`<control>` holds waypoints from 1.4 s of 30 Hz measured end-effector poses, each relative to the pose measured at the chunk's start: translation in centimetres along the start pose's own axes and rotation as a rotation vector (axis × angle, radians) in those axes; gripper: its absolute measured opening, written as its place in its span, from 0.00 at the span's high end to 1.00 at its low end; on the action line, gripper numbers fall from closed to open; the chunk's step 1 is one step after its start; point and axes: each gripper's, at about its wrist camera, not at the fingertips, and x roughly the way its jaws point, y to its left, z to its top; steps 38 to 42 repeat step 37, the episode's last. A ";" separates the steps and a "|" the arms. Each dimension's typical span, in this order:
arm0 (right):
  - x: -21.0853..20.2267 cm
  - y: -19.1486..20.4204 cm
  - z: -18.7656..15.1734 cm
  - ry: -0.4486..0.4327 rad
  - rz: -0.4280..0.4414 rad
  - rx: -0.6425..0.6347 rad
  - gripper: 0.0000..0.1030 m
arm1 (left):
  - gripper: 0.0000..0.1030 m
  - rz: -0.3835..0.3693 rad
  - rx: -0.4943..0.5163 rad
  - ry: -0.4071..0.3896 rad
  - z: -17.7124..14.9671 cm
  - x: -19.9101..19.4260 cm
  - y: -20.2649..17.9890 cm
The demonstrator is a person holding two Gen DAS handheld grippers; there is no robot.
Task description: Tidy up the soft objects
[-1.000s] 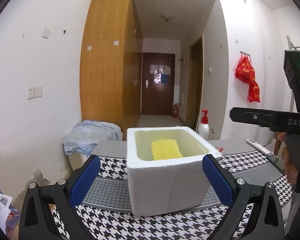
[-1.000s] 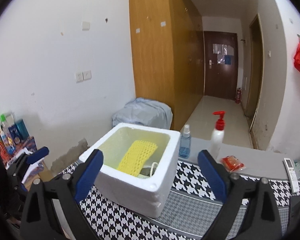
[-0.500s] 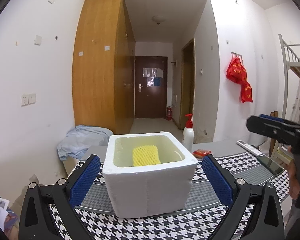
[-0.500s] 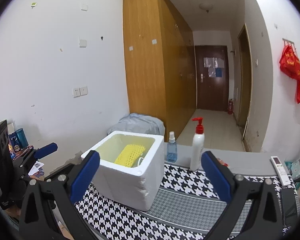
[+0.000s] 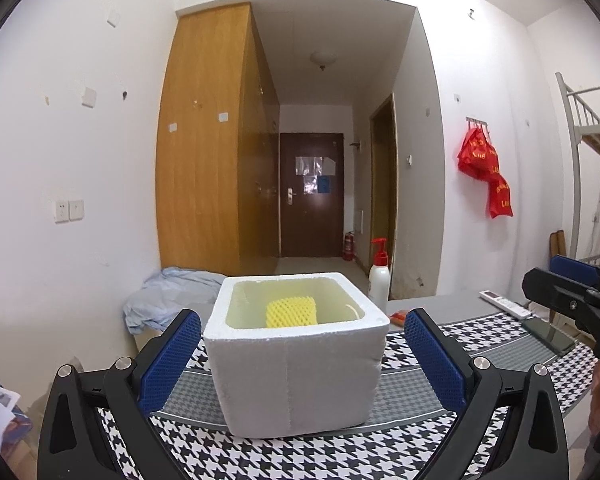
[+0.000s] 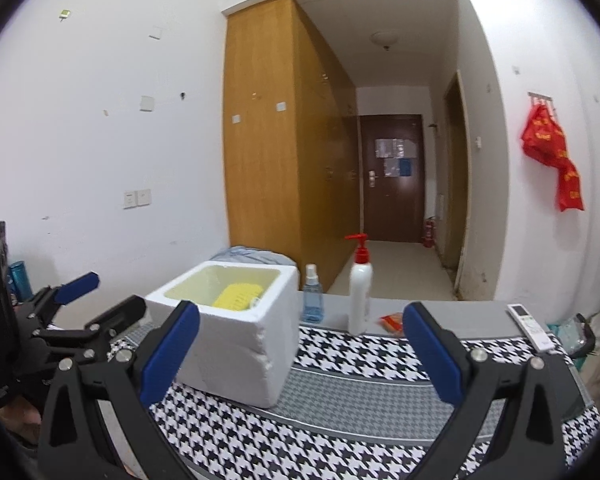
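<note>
A white foam box (image 5: 296,364) stands on the houndstooth tablecloth (image 5: 340,456). A yellow foam net (image 5: 292,311) lies inside it, with a white loop beside it. My left gripper (image 5: 302,356) is open and empty, its blue pads either side of the box, held back from it. My right gripper (image 6: 300,352) is open and empty, to the right of the box (image 6: 236,328), where the yellow net (image 6: 236,297) shows too. Each gripper appears at the edge of the other's view.
A white pump bottle (image 6: 360,288), a small blue spray bottle (image 6: 312,300) and a red packet (image 6: 392,322) stand behind the box. A remote (image 6: 530,326) and a phone (image 5: 548,334) lie at the right. A blue cloth pile (image 5: 168,300) is at the back left.
Both grippers have pulled back and up from the box, which now looks smaller and farther. The yellow net stays in the box. Both jaws remain open.
</note>
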 end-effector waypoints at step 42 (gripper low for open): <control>-0.3 -0.4 -4.1 0.048 -0.002 0.011 0.00 | 0.01 -0.008 -0.003 0.011 -2.1 -1.1 0.2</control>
